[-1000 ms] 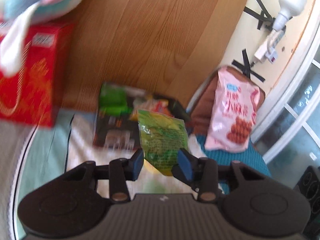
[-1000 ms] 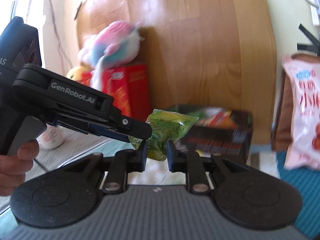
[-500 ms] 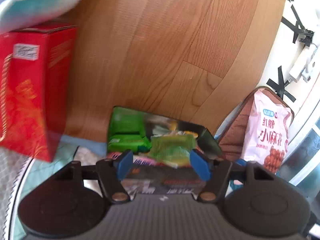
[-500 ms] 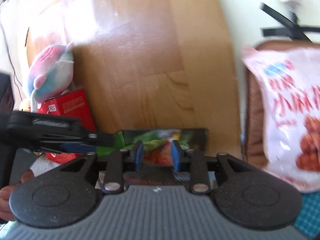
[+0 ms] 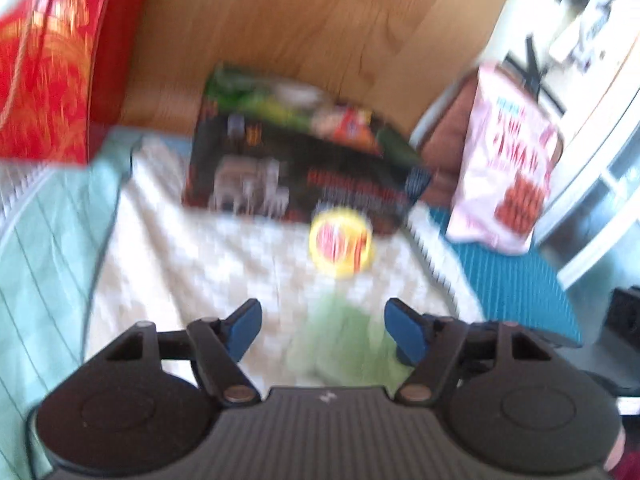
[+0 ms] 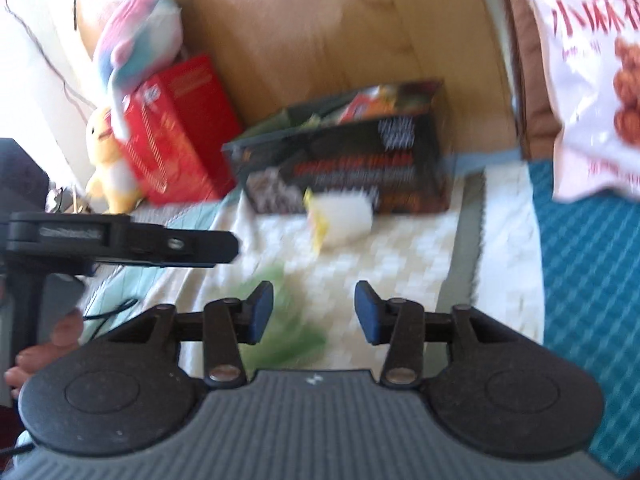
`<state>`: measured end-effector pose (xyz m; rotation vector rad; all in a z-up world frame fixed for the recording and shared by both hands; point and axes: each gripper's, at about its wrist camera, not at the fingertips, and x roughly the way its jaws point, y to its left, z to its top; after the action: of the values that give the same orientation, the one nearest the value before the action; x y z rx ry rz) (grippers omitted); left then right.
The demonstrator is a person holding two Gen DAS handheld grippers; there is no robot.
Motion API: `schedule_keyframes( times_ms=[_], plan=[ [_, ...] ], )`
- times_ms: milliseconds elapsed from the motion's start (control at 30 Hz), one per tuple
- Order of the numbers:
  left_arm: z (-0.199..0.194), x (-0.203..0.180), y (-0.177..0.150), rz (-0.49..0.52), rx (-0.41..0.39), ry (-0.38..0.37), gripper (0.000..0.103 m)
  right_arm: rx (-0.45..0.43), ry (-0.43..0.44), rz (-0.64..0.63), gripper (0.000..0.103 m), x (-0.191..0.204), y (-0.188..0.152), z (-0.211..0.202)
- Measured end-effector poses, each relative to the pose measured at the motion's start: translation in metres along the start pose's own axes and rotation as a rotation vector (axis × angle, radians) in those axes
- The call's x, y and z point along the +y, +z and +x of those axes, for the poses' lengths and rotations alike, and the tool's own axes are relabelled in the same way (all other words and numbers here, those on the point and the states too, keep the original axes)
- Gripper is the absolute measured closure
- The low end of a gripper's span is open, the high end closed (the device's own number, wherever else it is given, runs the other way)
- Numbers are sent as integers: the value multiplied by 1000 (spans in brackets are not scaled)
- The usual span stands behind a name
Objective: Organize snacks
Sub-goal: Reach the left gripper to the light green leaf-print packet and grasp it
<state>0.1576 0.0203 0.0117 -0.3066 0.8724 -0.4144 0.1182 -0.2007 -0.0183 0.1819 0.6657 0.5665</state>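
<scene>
Both frames are smeared by motion, so most print is unreadable. The left gripper (image 5: 322, 330) has just been opening; its blue pads stand apart over a pale green packet (image 5: 344, 344) lying on the white checked cloth (image 5: 200, 264), and they do not press on it. The right gripper (image 6: 315, 312) has also just been opening, jaws apart, with a green blur, probably the same packet, low beside its left pad.

Near the cloth's far edge stands the black snack box (image 5: 300, 176), open-topped and stuffed with green and orange wrappers; its lettering is illegible. A small round yellow-rimmed snack (image 5: 340, 242) lies just in front of the box. At the right, the pink bag (image 5: 508, 156) carries red Chinese characters, reading roughly "小麻花". A red carton (image 6: 176, 132) stands left of the box with a plush toy (image 6: 140, 40) on it. The left gripper's side bears white lettering, too blurred to read.
</scene>
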Motion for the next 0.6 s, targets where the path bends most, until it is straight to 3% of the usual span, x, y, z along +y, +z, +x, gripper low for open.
schedule_keyframes(
  times_ms=[100, 267, 333, 500, 600],
  plan=[
    [-5, -8, -15, 38, -5, 1, 35, 3, 17, -29, 49, 9, -12, -13],
    [-12, -24, -36, 77, 2, 13, 44, 7, -16, -152, 48, 36, -35, -21],
    [-13, -28, -41, 72, 21, -18, 55, 8, -30, -197, 48, 48, -41, -20],
    [-23, -37, -54, 81, 50, -44, 56, 10, -66, -292, 48, 69, -52, -18],
    [-33, -36, -60, 73, 61, -49, 50, 12, -54, -298, 48, 70, -57, -26]
  ],
)
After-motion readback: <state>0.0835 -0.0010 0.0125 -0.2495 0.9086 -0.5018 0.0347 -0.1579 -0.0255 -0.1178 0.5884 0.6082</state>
